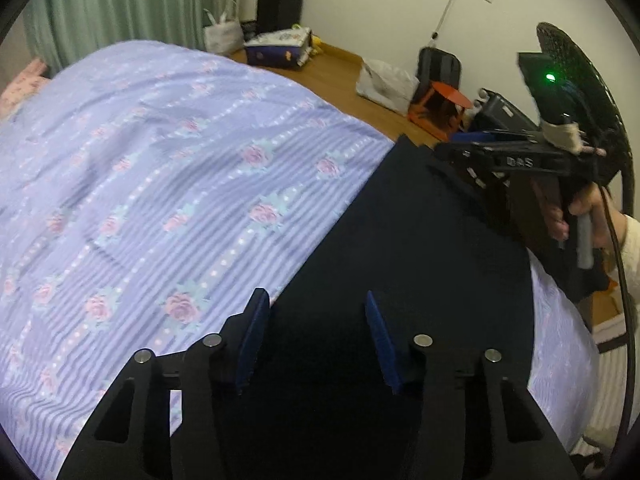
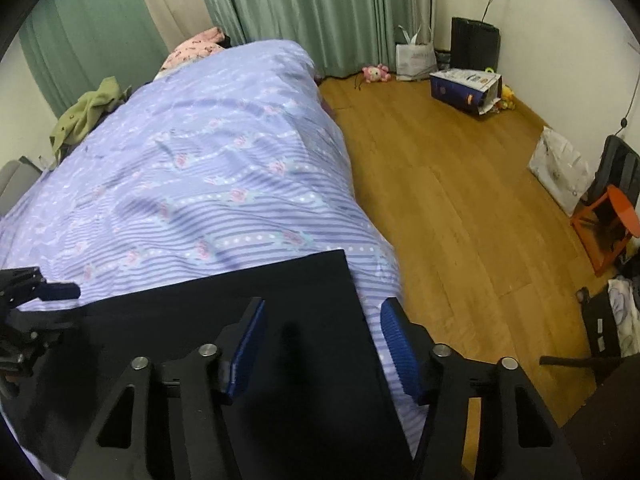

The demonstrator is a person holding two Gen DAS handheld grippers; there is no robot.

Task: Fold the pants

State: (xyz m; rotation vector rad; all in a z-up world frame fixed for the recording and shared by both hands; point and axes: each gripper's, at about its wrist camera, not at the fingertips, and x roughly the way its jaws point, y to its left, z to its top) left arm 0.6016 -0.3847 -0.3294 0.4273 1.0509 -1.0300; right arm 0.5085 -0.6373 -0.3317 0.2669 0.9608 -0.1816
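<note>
Lying under both hand-held grippers (image 1: 316, 336) (image 2: 324, 340): dark pants (image 1: 400, 240).

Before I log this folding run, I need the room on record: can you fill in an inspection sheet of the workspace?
Surface: bed with purple flowered cover, lightly rumpled.
Job's things: dark pants lying flat at the near end of the bed.
Clutter: green garment and pink cloth at the far end.
Grippers: left gripper and right gripper over the pants, pads apart, gripping nothing.
Cables: black cable hanging by the right hand.
Surroundings: green curtains, wood floor, bags, orange stool.
</note>
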